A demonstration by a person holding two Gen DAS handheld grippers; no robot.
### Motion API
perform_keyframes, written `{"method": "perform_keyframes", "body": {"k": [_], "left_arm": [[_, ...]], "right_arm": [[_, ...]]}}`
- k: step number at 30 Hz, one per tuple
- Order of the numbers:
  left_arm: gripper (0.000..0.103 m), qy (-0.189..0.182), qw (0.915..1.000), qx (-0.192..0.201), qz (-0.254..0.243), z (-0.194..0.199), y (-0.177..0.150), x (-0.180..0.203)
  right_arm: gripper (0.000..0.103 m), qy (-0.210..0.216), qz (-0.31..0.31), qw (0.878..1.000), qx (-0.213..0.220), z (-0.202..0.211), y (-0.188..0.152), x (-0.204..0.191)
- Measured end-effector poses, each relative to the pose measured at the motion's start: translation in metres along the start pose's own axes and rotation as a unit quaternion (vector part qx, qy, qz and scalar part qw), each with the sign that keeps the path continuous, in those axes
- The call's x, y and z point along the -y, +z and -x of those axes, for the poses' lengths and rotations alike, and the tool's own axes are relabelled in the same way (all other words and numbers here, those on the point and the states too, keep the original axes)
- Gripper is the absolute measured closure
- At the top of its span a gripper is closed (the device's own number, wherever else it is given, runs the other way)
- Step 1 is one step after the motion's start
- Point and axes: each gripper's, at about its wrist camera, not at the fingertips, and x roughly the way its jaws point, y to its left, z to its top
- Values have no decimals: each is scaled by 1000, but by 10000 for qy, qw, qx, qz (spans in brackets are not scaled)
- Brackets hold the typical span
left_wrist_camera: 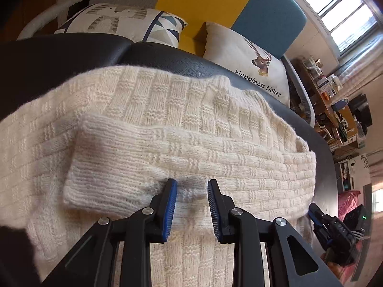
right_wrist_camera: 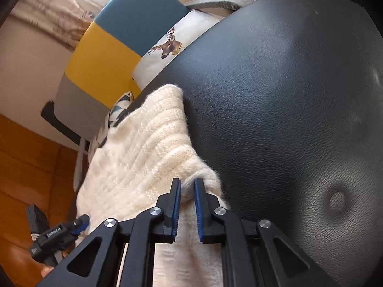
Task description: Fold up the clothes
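Observation:
A cream knitted sweater (left_wrist_camera: 167, 110) lies spread on a black leather surface (left_wrist_camera: 71, 55), with one sleeve (left_wrist_camera: 148, 157) folded across its body. My left gripper (left_wrist_camera: 191, 186) sits over the sleeve's near edge with its jaws apart; a bit of knit lies between the blue pads. My right gripper (right_wrist_camera: 188, 186) has its jaws close together, pinching a fold of the sweater's edge (right_wrist_camera: 153, 148) at the side of the black surface (right_wrist_camera: 287, 95). The right gripper also shows at the right edge of the left wrist view (left_wrist_camera: 332, 227). The left gripper shows at the lower left of the right wrist view (right_wrist_camera: 59, 236).
Two printed cushions (left_wrist_camera: 124, 21) (left_wrist_camera: 251, 57) lean against a grey, yellow and blue backrest (left_wrist_camera: 208, 2) behind the surface. A cluttered desk (left_wrist_camera: 335, 105) stands far right under a window. A wooden floor (right_wrist_camera: 28, 172) lies beside the surface.

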Motion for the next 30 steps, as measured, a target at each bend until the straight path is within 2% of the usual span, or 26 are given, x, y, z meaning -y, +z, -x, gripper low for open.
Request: {"method": "perform_keyframes", "body": {"k": [2, 4, 5, 7, 10, 16, 20, 23, 26, 29, 30], "left_arm": [[76, 21, 10000, -11, -57, -2, 1, 0], [76, -38, 9999, 28, -91, 1, 1, 4], [76, -173, 9998, 53, -104, 4, 1, 8], [76, -409, 9989, 74, -197, 9, 0, 17], [76, -476, 9979, 88, -422, 6, -2, 35], [76, -641, 9927, -37, -1019, -15, -5, 81], [76, -602, 9881, -176, -1402, -36, -10, 103], [76, -542, 9868, -239, -1507, -48, -13, 108], [76, -560, 9868, -232, -1504, -52, -16, 107], [76, -569, 9865, -232, -1518, -51, -16, 108], [76, -527, 9856, -223, -1591, -51, -18, 110]], "right_arm": [[91, -191, 322, 9993, -42, 5, 3, -7], [89, -114, 611, 9981, 11, 14, 6, -16], [83, -68, 760, 9971, 43, 19, 8, -20], [78, 129, 1145, 9932, 184, 21, 21, -35], [77, 143, 1450, 9891, 221, 13, 47, -47], [75, -87, 857, 9955, -400, -31, 95, -23], [75, 530, 235, 9950, -818, -53, 105, 1], [73, 1002, -220, 9894, -1029, -66, 107, 19], [89, 886, 473, 9926, -683, -52, 103, 5], [92, 625, 1663, 9841, -30, -13, 90, -31], [92, 271, 2073, 9778, 146, -6, 83, -41]]}}
